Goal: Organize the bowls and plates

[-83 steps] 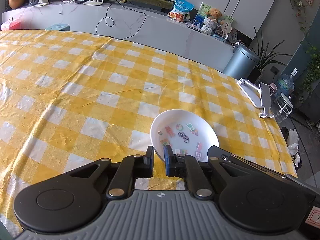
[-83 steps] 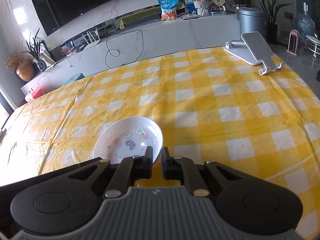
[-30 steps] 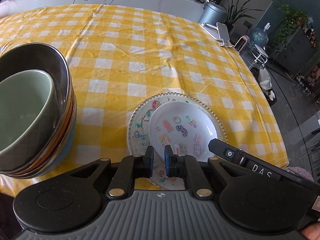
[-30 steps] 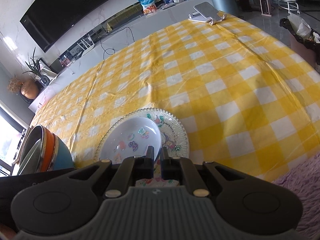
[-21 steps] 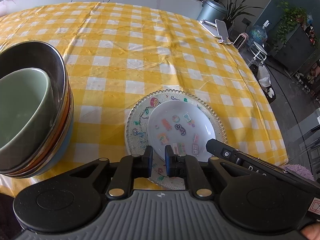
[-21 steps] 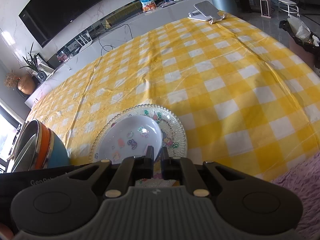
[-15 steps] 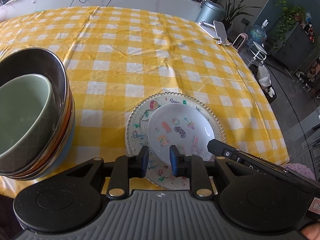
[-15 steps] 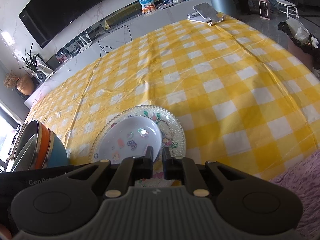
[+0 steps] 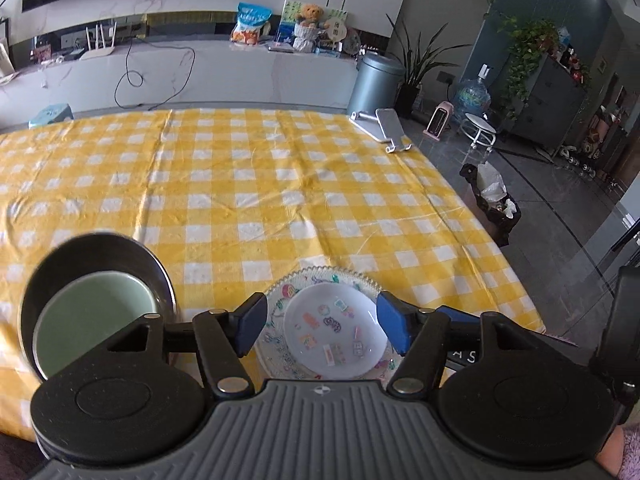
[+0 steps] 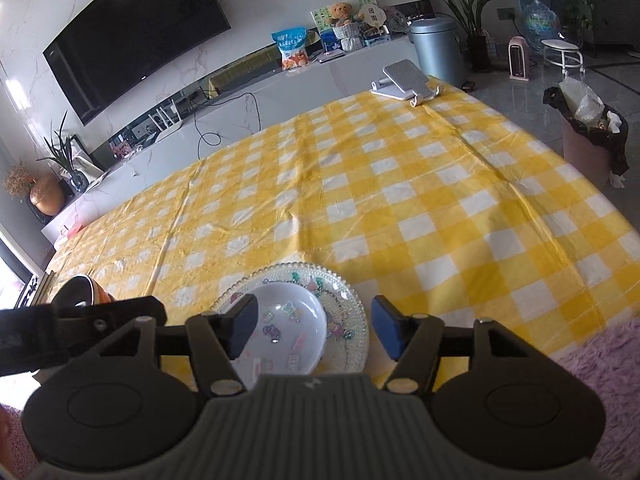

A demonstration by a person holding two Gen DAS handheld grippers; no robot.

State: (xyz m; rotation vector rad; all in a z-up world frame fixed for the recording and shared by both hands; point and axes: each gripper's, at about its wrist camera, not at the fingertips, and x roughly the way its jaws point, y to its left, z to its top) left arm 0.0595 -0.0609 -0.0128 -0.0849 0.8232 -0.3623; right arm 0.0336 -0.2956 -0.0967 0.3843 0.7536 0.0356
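With the white plate point(image 9: 335, 329) set on the glass plate point(image 9: 320, 276) near the desk's front edge, both grippers' jaws have just opened, holding nothing; stacking step done, next calls for withdrawing clear.

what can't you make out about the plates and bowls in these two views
- Bowl stack, left wrist view: the lower bowls are hidden by the dark top bowl and the left tongs.
- Bowl stack, right wrist view: mostly hidden behind the other gripper.
- Patterned glass plate, both views: near edge covered by the gripper bodies.
- White plate: sticker designs too small to read.
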